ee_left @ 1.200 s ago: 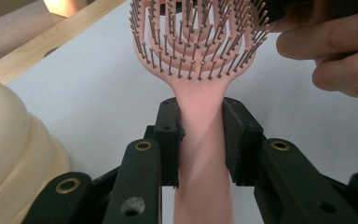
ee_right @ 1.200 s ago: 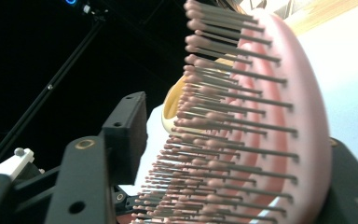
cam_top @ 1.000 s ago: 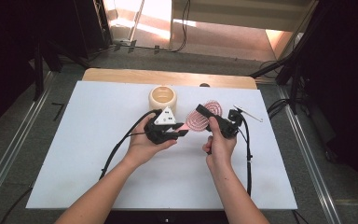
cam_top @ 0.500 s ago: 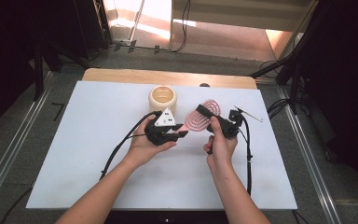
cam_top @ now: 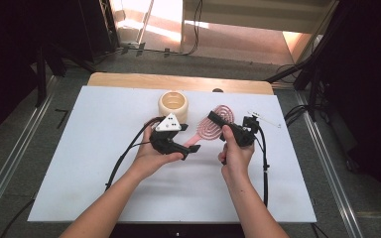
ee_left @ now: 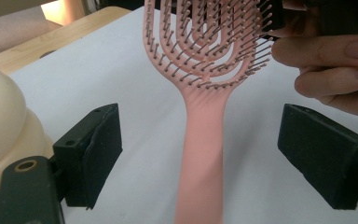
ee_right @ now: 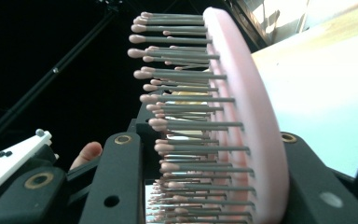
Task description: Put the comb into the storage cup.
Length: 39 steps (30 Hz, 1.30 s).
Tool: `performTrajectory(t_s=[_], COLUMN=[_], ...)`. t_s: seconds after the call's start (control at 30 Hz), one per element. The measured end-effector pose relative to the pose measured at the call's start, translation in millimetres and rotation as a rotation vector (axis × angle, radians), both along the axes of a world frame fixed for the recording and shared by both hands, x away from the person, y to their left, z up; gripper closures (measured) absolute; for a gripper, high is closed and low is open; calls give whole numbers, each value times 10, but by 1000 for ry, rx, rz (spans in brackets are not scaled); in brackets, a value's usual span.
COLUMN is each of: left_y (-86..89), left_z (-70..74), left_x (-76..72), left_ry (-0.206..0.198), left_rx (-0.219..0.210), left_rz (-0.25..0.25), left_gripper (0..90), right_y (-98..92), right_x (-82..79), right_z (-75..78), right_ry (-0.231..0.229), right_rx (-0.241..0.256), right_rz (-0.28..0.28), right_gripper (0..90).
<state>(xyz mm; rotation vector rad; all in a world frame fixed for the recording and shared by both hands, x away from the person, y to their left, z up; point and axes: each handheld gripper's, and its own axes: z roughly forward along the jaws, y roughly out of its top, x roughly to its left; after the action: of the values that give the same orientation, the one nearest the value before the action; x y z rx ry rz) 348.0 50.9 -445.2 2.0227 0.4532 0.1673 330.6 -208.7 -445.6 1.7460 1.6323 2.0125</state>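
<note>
pink hairbrush (cam_top: 209,130): held off the surface (cam_top: 104,188) at frame centre, head pinched by the right gripper (cam_top: 223,130). left gripper (ee_left: 200,154) spread around the handle, not yet closed; handover judged half done.

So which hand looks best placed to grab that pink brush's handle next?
The left. Its tongs stand open on either side of the brush handle, while the right tongs are clamped on the brush head.
</note>
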Motion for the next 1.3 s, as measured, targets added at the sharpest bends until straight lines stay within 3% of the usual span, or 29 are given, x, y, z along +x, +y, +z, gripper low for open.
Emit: performTrajectory(t_s=[0.17,0.33,0.8,1.13,1.3], left_y=[102,187,475,720,843], left_z=[15,13,37,1,-37], left_x=[-9,-50,-139,-229,-252], left_ry=[-2,-28,-50,-71,-70], left_rx=[-30,-47,-100,-109,-109], left_rz=[30,82,129,158,196], left_gripper=[120,0,0,0,0], right_y=[14,25,65,95,104], right_x=[-21,-31,-58,-77,-66], right_z=[57,102,210,278,305], right_ry=[-34,-61,-127,-164,-181], right_rx=[-40,-67,-142,-197,-216], right_rz=[6,10,24,33,38], right_gripper=[606,606,606,606,607])
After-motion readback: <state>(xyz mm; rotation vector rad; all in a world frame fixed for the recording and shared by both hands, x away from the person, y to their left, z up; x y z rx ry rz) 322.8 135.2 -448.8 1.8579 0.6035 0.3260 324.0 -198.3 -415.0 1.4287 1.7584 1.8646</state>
